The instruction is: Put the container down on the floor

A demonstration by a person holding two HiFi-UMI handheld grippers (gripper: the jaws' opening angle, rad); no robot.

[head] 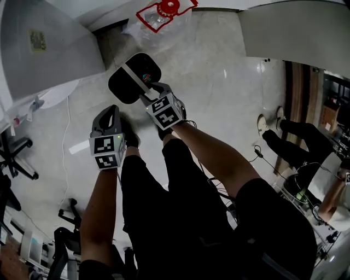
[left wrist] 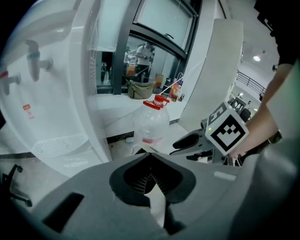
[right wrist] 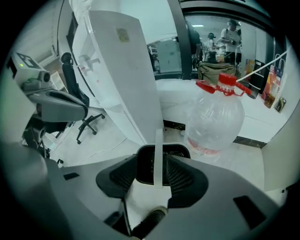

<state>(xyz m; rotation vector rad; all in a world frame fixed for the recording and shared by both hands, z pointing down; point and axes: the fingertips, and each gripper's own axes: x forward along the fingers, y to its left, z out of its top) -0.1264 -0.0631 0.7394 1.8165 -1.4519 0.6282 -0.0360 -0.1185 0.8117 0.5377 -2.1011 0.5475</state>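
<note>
The container, a clear plastic jug [head: 164, 13] with a red cap and red handle, stands upright on the pale floor at the top of the head view. My right gripper [head: 134, 76] hovers short of the jug, apart from it. In the right gripper view the jug [right wrist: 218, 117] rises beyond my right gripper [right wrist: 159, 164], whose jaws are open with nothing gripped. My left gripper [head: 108, 116] hangs lower left by my knee. In the left gripper view my left gripper [left wrist: 150, 180] has its ribbed pads meeting, shut and empty, with the jug [left wrist: 152, 124] and right gripper [left wrist: 197, 140] ahead.
A white water dispenser [head: 44, 44] stands left of the jug and a white column [head: 290, 33] to the right. An office chair [right wrist: 86, 119] sits farther left. Another person's legs [head: 298, 145] and cables [head: 262, 156] lie on the floor at the right.
</note>
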